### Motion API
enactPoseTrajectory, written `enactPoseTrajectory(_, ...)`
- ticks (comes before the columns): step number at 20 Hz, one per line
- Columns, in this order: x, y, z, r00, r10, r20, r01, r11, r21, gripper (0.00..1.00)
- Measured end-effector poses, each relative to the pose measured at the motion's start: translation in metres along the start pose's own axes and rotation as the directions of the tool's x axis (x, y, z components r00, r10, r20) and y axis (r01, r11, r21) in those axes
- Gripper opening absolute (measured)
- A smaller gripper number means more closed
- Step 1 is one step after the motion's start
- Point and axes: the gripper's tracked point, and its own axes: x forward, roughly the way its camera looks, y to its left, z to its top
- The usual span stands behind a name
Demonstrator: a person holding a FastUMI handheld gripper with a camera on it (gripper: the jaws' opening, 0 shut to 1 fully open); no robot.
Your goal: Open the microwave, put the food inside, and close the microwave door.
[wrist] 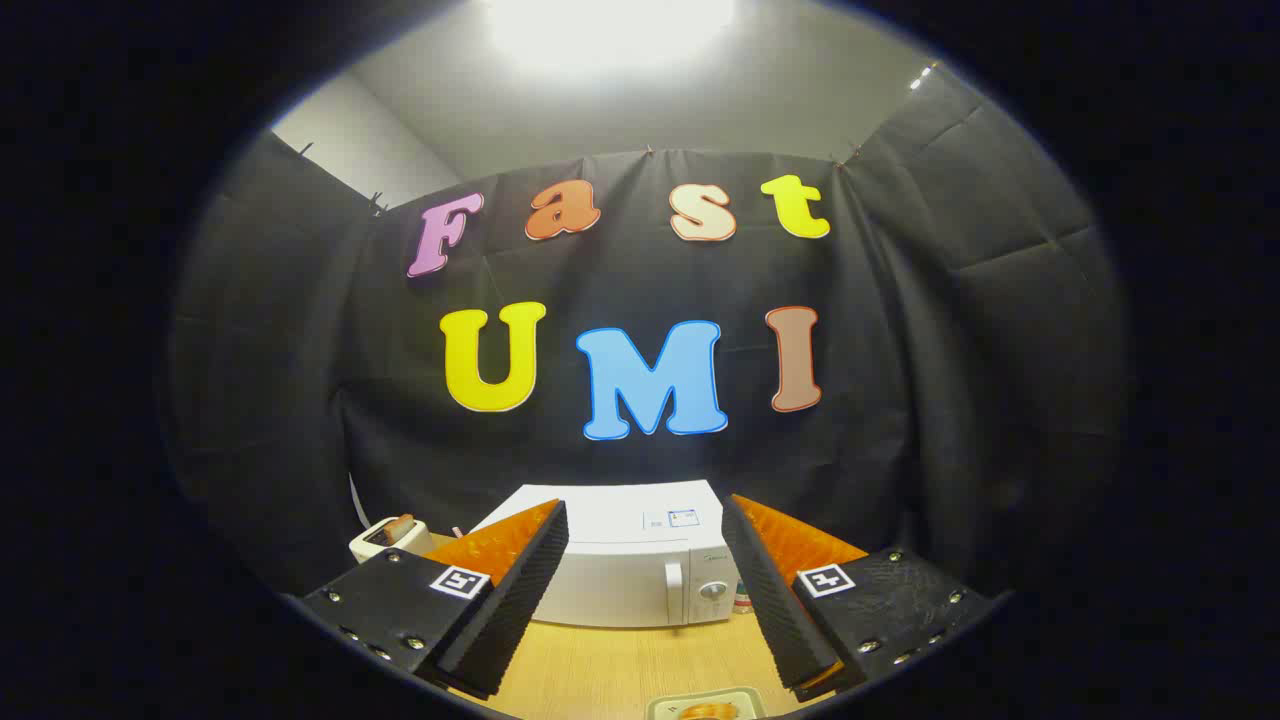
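Observation:
A white microwave point(630, 565) stands on the wooden table point(620, 665) against the booth wall, its door shut, with a handle point(674, 585) and a round knob point(712, 590) on its right side. My gripper point(645, 560) is held open well in front of it, the microwave showing in the gap between the two fingers. Nothing sits between the fingers. Close below the fingers, on the table, lies a pale plate point(705, 706) with a brownish piece of food point(705, 712) on it, mostly cut off from sight.
A small white toaster point(390, 540) with bread in its slot stands left of the microwave, partly behind the left finger. A small reddish item point(741, 600) shows just right of the microwave. Bare tabletop lies between the plate and the microwave.

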Motion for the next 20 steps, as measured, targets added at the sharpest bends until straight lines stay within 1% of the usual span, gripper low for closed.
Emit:
enactPoseTrajectory(3,-0.004,0.007,-0.005,1.000,0.005,-0.006,-0.005,1.000,-0.007,0.96)
enactPoseTrajectory(10,0.003,0.025,-0.002,0.999,0.038,-0.016,-0.038,0.999,0.013,0.97)
enactPoseTrajectory(17,0.002,0.035,0.004,0.999,0.045,0.019,-0.044,0.999,-0.023,0.96)
enactPoseTrajectory(20,0.000,0.036,0.009,0.997,0.051,0.053,-0.048,0.998,-0.046,0.96)
